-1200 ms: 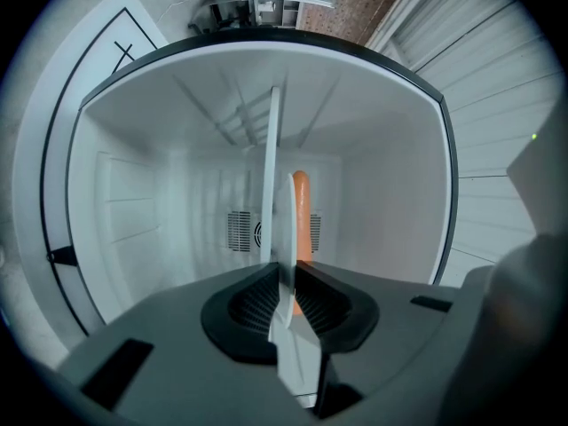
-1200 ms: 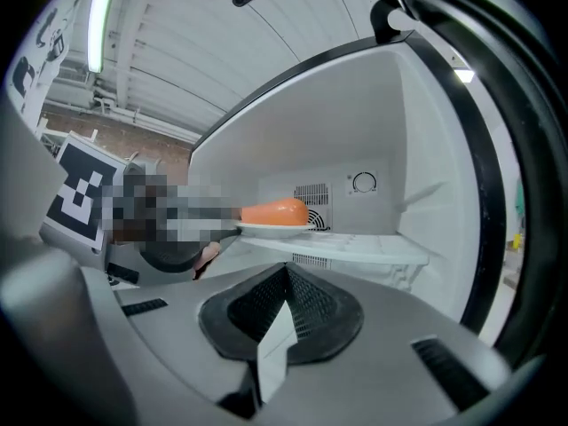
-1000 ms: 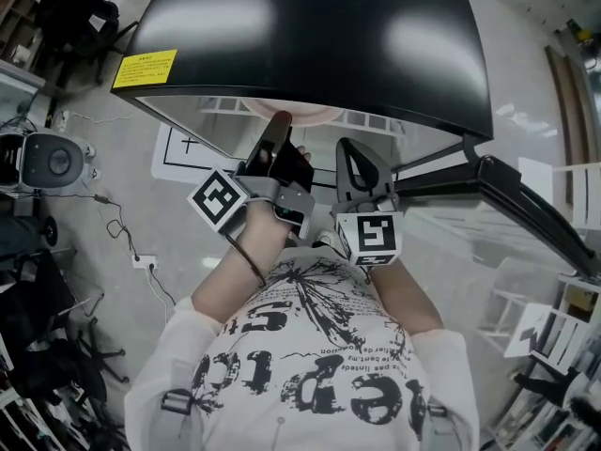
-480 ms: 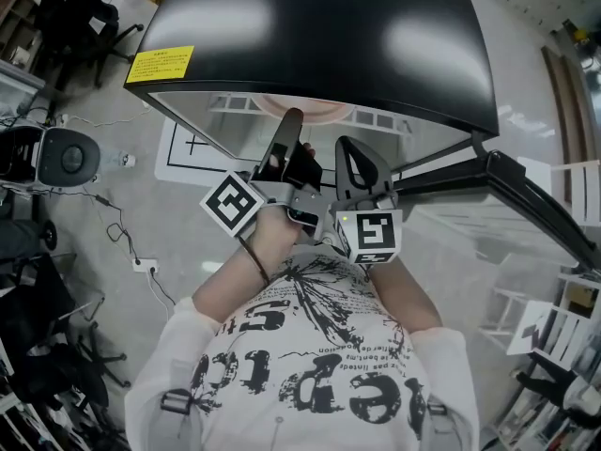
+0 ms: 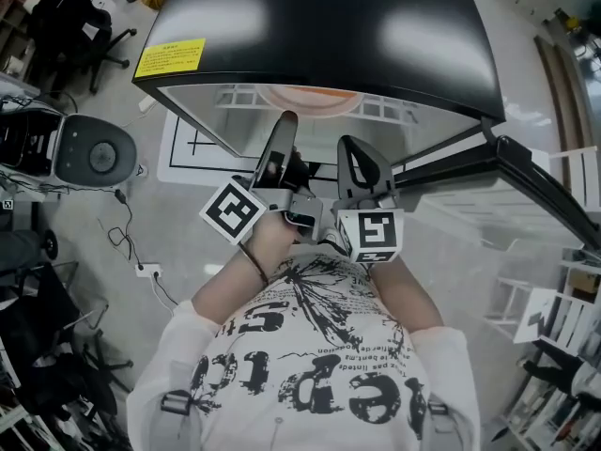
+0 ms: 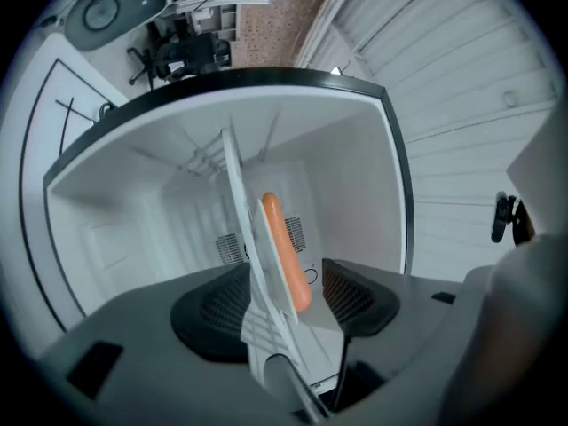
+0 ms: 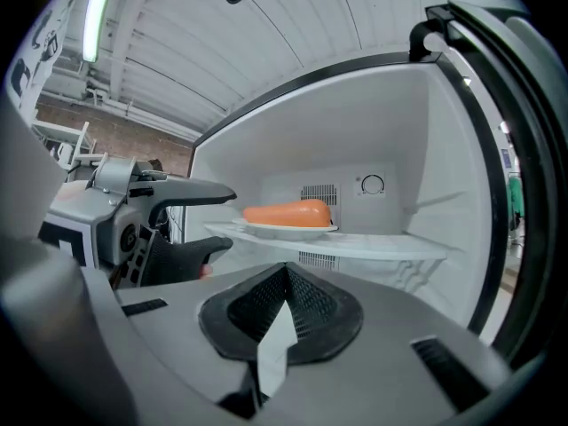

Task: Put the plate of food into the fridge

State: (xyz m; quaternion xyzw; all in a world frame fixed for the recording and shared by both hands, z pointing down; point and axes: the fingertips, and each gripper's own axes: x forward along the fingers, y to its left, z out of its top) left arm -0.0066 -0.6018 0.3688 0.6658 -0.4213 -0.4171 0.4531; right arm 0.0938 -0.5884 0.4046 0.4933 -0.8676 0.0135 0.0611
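A white plate [image 7: 286,229] with an orange sausage [image 7: 286,212] lies on the white shelf [image 7: 390,245] inside the open fridge [image 5: 329,26]. In the head view its rim [image 5: 310,98] shows just under the fridge's black top. My left gripper [image 7: 222,222] hangs at the plate's left rim, jaws opening, pads off the plate. Seen along that gripper [image 6: 284,304], the plate [image 6: 251,238] and sausage [image 6: 284,251] stand edge-on between the jaws. My right gripper [image 5: 362,163] hovers in front of the shelf, shut and empty.
The fridge door [image 5: 526,177] stands swung open at the right. A round grey appliance [image 5: 94,154] and cables [image 5: 131,242] lie on the floor at the left. White shelving [image 5: 563,318] stands at the far right.
The left gripper has shifted a little to the right in front of the fridge. More of the plate's rim shows under the fridge top. The right gripper has hardly moved.
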